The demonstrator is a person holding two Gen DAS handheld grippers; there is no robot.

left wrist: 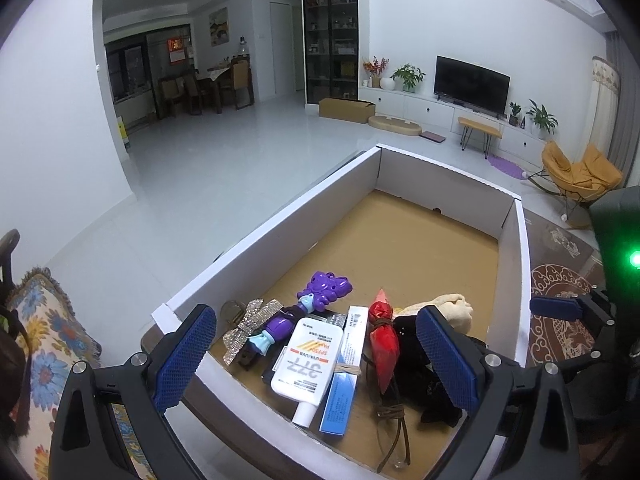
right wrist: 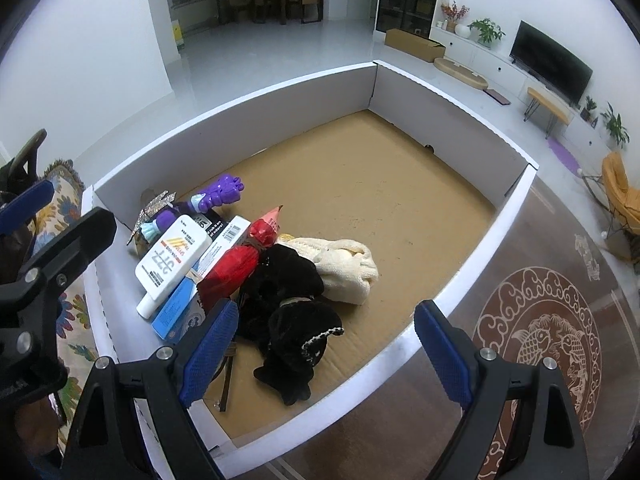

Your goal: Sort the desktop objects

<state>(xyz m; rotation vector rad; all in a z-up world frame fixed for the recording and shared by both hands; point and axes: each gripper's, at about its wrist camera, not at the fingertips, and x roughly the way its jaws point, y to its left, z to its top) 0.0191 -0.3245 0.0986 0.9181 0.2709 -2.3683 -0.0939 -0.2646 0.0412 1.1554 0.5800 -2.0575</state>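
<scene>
A white-walled cardboard box (left wrist: 280, 224) (right wrist: 240, 128) holds a pile in its near left corner. In the pile are a white sunscreen tube (left wrist: 308, 364) (right wrist: 172, 260), a blue carton (left wrist: 340, 396) (right wrist: 176, 312), a red wrapped item (left wrist: 384, 340) (right wrist: 236, 268), a purple toy (left wrist: 320, 292) (right wrist: 220, 194), a glittery bow (left wrist: 248, 328), black fabric (left wrist: 424, 364) (right wrist: 288, 312), cream cloth (left wrist: 448, 306) (right wrist: 344, 264) and glasses (left wrist: 394, 432). My left gripper (left wrist: 316, 360) hangs open above the tube and carton. My right gripper (right wrist: 326, 348) is open over the black fabric, touching nothing.
The box's far half shows bare brown cardboard floor (right wrist: 360, 168). It sits on a dark table with a fish medallion (right wrist: 540, 344). A floral cushion (left wrist: 44, 320) lies to the left. White floor, a TV (left wrist: 472, 80) and an orange chair (left wrist: 580, 168) are beyond.
</scene>
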